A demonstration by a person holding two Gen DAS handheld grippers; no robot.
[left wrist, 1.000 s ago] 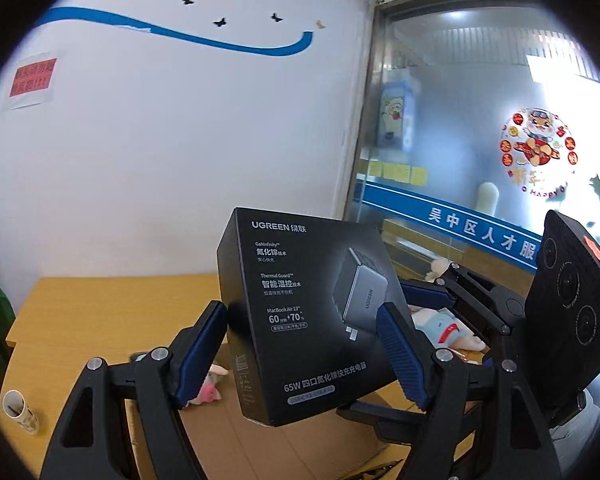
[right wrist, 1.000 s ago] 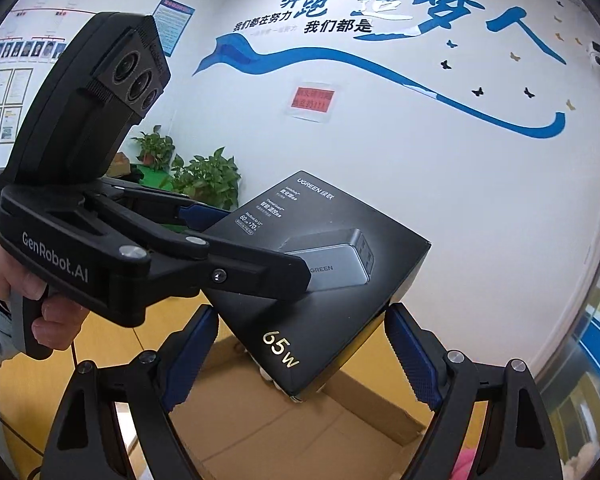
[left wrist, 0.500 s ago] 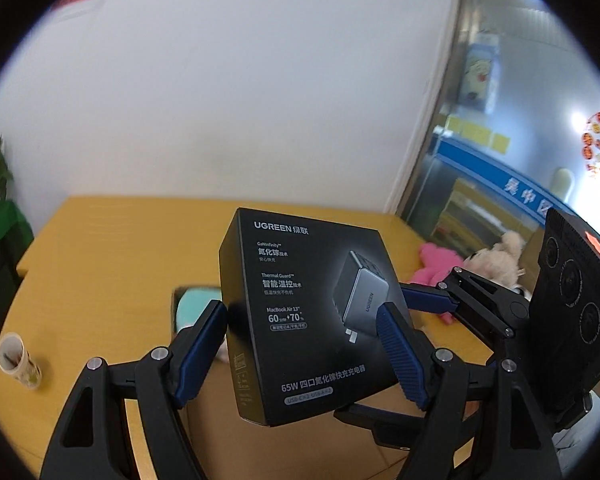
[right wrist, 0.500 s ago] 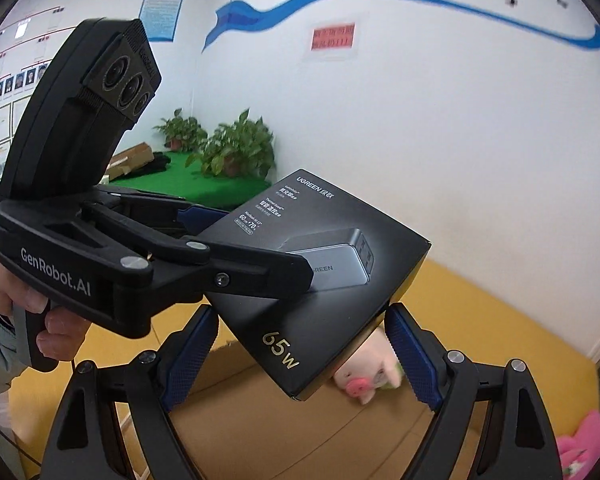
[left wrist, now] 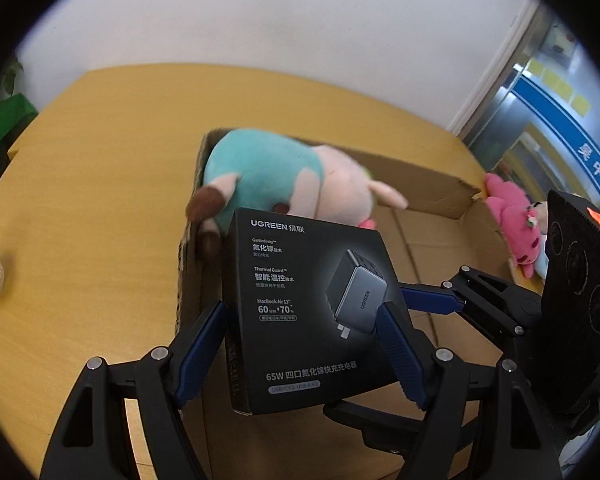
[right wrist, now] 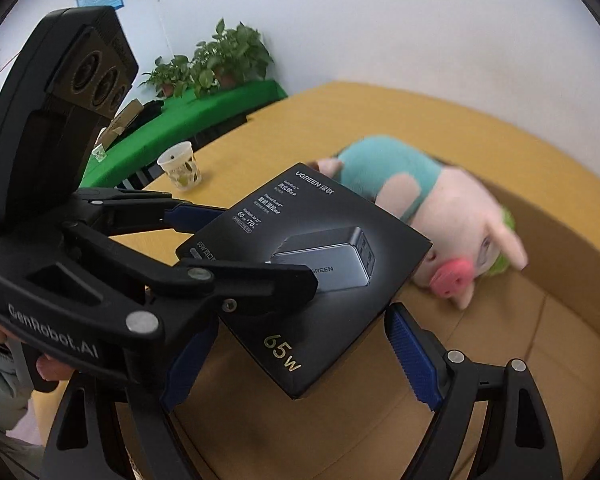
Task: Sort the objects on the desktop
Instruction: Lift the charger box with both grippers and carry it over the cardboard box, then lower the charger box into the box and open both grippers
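A black UGREEN charger box [left wrist: 300, 304] hangs in the air, held from two sides. My left gripper [left wrist: 302, 312] is shut on it, blue pads pressed on its left and right edges. My right gripper [right wrist: 300, 320] is shut on the same box [right wrist: 300, 256] across its other two sides; one of its fingers [left wrist: 432, 303] reaches in from the right. Below the box lies an open cardboard carton [left wrist: 420, 184]. A plush pig in a teal shirt [left wrist: 268, 172] lies at the carton's far end, also seen as the plush pig [right wrist: 452, 216] in the right wrist view.
The carton [right wrist: 560, 260] rests on a yellow table [left wrist: 80, 200]. A patterned paper cup [right wrist: 182, 166] stands on the table to the left. Pink plush toys [left wrist: 508, 216] lie beyond the carton's right wall. Potted plants [right wrist: 220, 60] and a green surface are behind the table.
Both grippers have come down together with the charger box and tipped downward. The wall has slid out of view, and the carton and plush pig now fill the area under the box.
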